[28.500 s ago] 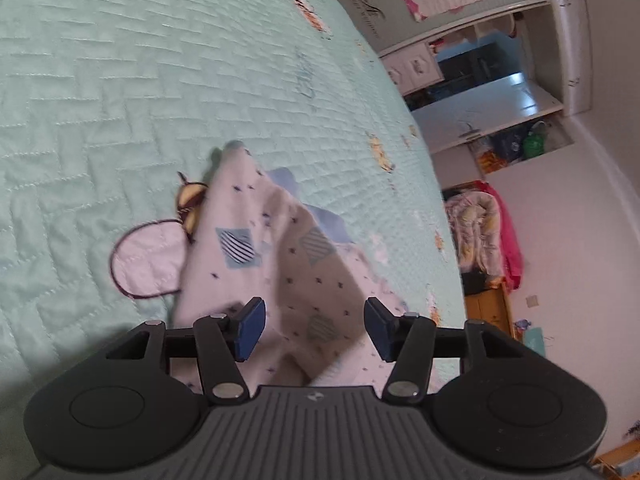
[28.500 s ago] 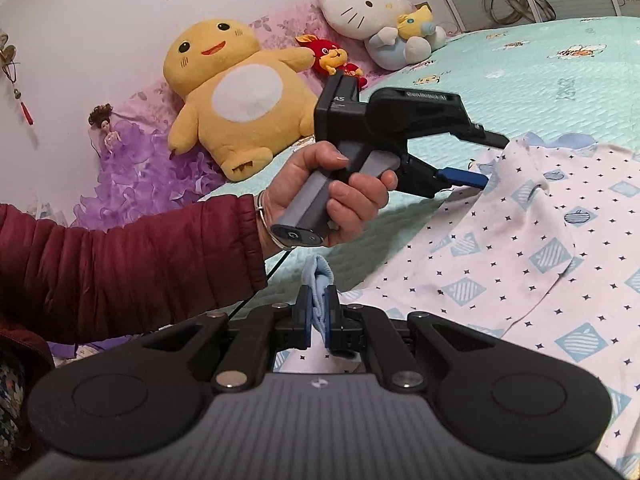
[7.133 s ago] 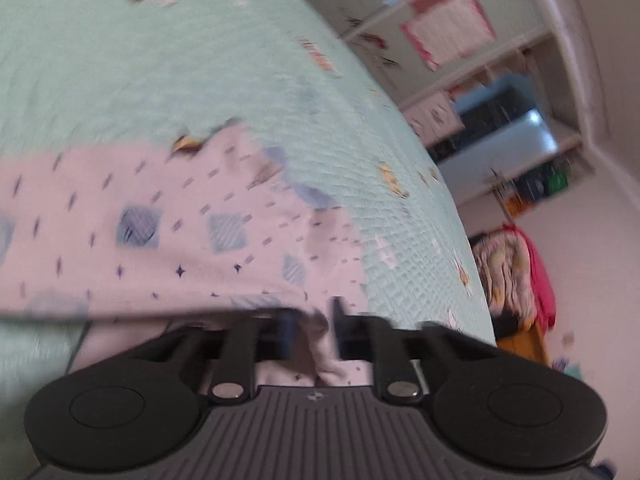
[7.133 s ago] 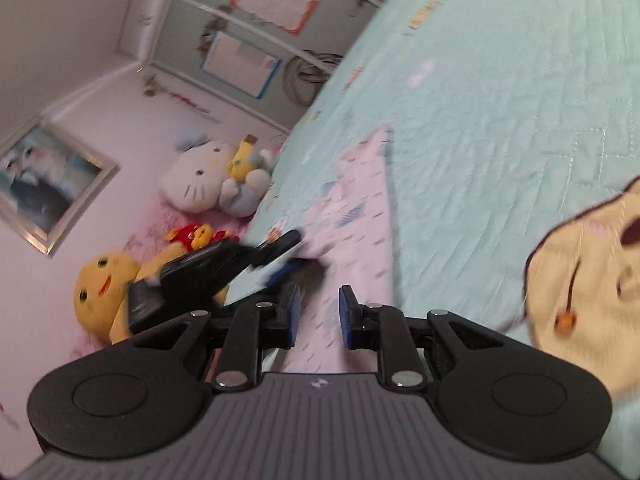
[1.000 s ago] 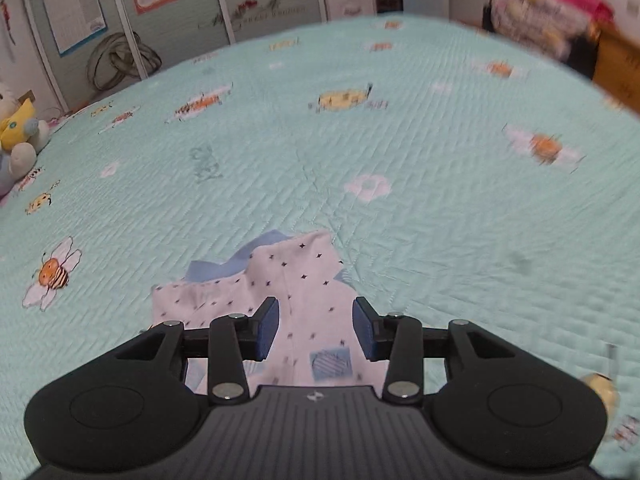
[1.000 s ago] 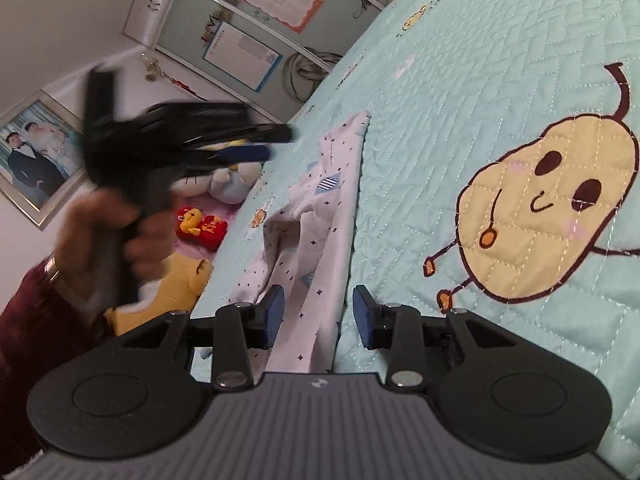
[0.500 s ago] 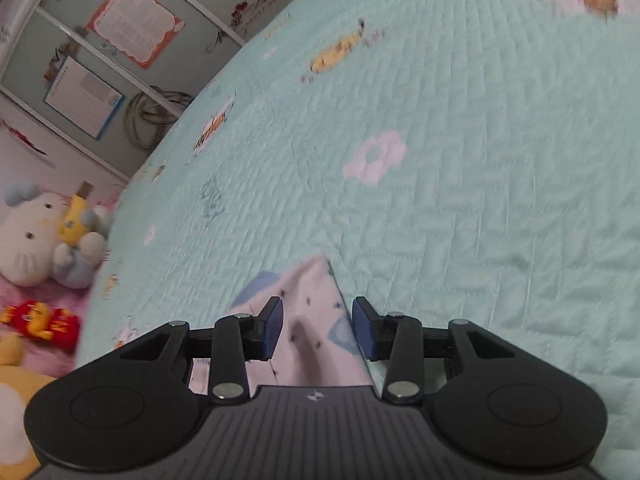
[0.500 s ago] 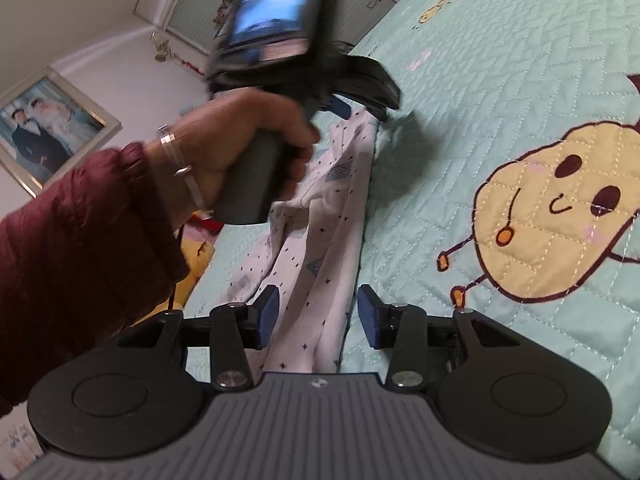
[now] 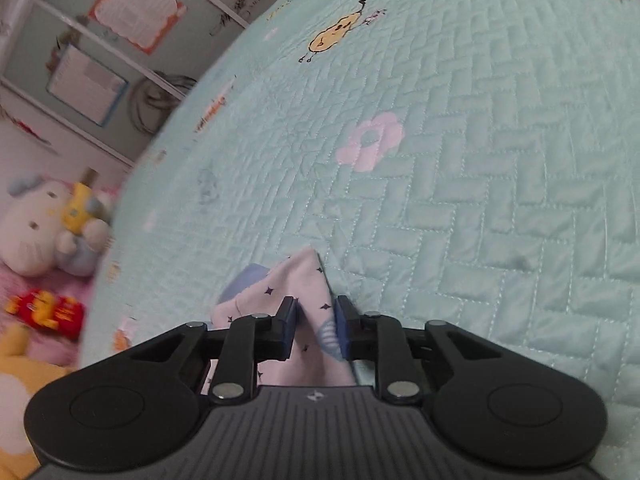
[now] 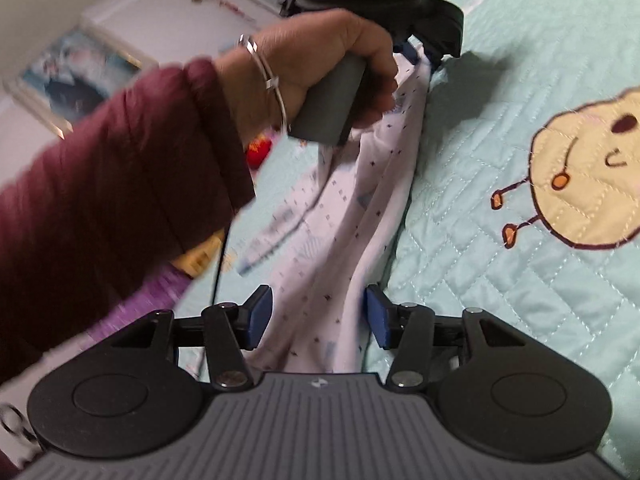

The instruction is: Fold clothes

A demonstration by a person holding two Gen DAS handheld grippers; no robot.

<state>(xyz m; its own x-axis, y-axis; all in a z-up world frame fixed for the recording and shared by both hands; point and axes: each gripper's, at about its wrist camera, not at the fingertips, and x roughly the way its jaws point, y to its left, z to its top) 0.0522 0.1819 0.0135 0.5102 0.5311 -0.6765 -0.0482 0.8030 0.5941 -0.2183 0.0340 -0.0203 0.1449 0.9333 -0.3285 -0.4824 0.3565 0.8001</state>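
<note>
One corner of the patterned garment [image 9: 308, 300] sits pinched in my left gripper [image 9: 316, 330] above the bed [image 9: 480, 200], my right gripper [image 10: 316, 322] gaping around its bunched length, so tugging could slip it free.

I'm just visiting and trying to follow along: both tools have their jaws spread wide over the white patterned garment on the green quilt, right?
Not quite. Only the right gripper has its jaws spread wide over the white patterned garment on the green quilt. The left wrist view shows the left gripper with its jaws pressed against a corner of the fabric.
</note>
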